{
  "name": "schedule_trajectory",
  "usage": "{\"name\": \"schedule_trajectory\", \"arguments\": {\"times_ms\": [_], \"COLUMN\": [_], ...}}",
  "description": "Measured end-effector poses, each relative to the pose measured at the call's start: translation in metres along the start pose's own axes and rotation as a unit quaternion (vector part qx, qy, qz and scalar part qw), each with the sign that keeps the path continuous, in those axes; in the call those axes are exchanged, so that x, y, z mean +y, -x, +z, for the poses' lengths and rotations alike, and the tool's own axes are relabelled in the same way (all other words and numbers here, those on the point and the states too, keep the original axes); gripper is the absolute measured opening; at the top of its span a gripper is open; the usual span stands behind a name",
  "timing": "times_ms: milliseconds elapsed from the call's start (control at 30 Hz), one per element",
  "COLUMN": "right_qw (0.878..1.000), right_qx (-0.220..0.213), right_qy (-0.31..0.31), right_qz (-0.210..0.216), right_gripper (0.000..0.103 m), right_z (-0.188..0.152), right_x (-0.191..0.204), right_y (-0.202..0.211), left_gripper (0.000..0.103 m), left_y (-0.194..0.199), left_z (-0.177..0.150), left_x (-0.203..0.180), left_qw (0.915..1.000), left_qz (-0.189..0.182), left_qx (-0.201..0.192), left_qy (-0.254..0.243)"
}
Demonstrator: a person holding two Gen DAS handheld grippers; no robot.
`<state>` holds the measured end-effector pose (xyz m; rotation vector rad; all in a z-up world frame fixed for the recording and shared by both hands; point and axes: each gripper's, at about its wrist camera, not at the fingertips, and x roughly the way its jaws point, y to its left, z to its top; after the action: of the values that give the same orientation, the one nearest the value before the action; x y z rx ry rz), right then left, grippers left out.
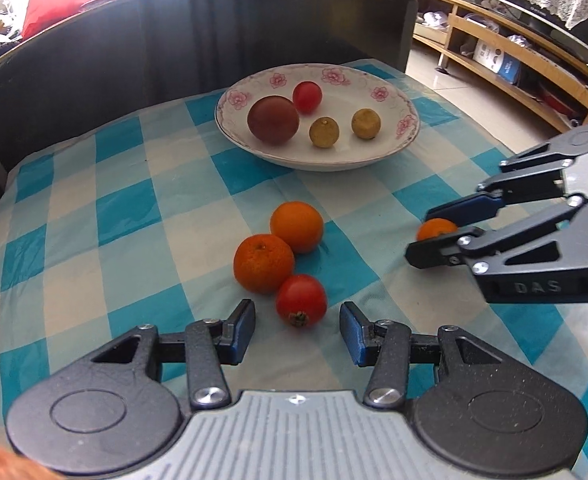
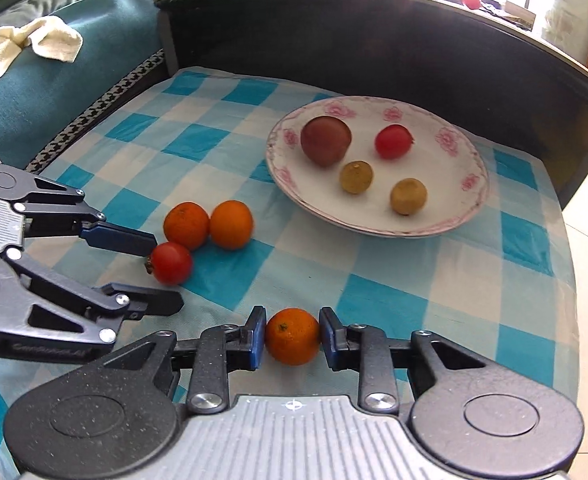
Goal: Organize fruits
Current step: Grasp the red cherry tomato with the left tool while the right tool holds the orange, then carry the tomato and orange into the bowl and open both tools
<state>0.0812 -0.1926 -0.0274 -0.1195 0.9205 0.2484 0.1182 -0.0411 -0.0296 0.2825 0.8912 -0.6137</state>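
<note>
My left gripper (image 1: 298, 320) stands open around a red tomato (image 1: 301, 300) on the blue checked cloth; neither pad touches it. Just beyond the tomato lie two oranges (image 1: 263, 263) (image 1: 296, 226), touching each other. My right gripper (image 2: 293, 336) is shut on a small orange (image 2: 293, 335), low over the cloth; in the left wrist view that small orange (image 1: 434, 229) shows between the right gripper's fingers (image 1: 458, 210). Farther back, a white flowered plate (image 1: 334, 156) holds a dark red-brown fruit (image 1: 273, 119), a red tomato (image 1: 307, 97) and two tan round fruits (image 1: 324, 132) (image 1: 366, 123).
A dark curved board (image 1: 214, 40) walls off the table's far side. A wooden shelf (image 1: 514, 68) and tiled floor lie beyond the table's right edge. A teal cushion (image 2: 54, 60) with a cream towel (image 2: 50, 42) borders the left side.
</note>
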Motion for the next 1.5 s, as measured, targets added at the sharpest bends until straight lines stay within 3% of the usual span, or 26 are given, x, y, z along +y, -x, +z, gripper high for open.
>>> {"name": "schedule_trajectory", "arguments": {"times_ms": [67,133,400,633,767,1233,1400,1500], "right_qw": [1.000,1.000,1.000,1.000,1.000,1.000,1.000,1.000], "right_qx": [-0.002,-0.003,0.000,-0.003,0.000,-0.012,-0.016,-0.016], "right_qy": [-0.003,-0.005,0.004,0.004,0.001,-0.007,-0.011,-0.012], "right_qz": [-0.001,-0.001,-0.002,-0.008,-0.010,-0.004,0.001,-0.001], "right_gripper": [0.023,0.023,0.022,0.023,0.024,0.030,0.030,0.029], "right_z": [-0.002,-0.004,-0.013,-0.032,-0.039,-0.037,-0.037,-0.037], "right_x": [-0.004,-0.007,-0.006,0.000,0.002,0.001,-0.001,0.000], "right_y": [0.002,0.004,0.013,0.025,0.027,0.025,0.024,0.024], "left_gripper": [0.050,0.036,0.035,0.036,0.036,0.049,0.048,0.040], "left_y": [-0.001,-0.001,0.009,0.027,0.031,0.030,0.033,0.034], "left_z": [0.001,0.002,-0.002,-0.027,-0.033,-0.040,-0.045,-0.045], "left_x": [-0.003,-0.006,-0.012,-0.026,-0.031,-0.024,-0.026,-0.026], "left_qw": [1.0000,0.9999,0.9997,0.9992,0.9990,0.9991,0.9987,0.9989], "left_qz": [0.003,0.012,0.019,0.014,0.018,0.020,0.024,0.015], "left_qx": [-0.002,-0.006,0.004,0.017,0.006,-0.020,-0.026,-0.023], "left_qy": [-0.001,-0.002,-0.014,-0.032,-0.041,-0.032,-0.038,-0.037]}}
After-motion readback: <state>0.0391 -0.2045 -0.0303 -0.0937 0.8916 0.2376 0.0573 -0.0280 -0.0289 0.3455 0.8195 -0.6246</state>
